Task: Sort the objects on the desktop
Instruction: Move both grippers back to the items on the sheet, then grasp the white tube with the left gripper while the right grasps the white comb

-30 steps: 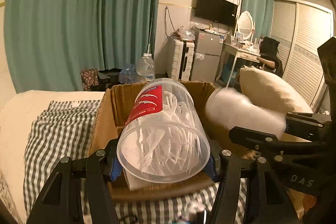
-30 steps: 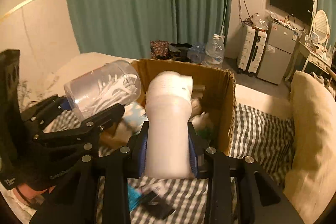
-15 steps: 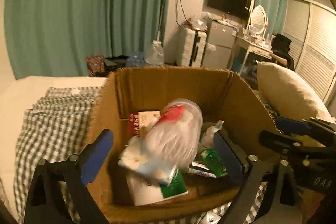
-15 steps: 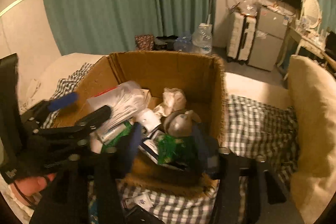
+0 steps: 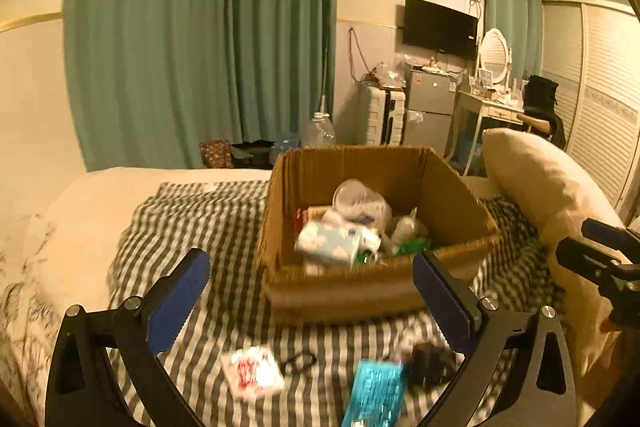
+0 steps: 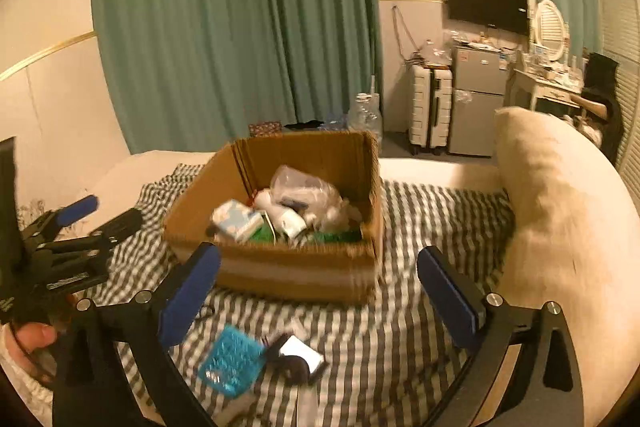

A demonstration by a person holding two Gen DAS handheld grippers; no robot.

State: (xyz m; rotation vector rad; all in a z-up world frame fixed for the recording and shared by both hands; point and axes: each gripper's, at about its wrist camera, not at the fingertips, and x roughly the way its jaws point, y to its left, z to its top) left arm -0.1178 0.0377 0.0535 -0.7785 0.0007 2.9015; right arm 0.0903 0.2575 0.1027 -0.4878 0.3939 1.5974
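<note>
Cardboard box (image 5: 376, 283) of sorted items, two grippers opening, both empty

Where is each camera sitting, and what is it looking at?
Left wrist view: sits on the left gripper, looking along its blue-padded fingers, spread wide with nothing between them, at the brown cardboard box; the right gripper peeks in at the right.
Right wrist view: sits on the right gripper, its jaws opening on nothing, facing the same box; the left gripper and a hand show at the left.
Shared: box, checked blanket, turquoise packet, beige pillow.
</note>
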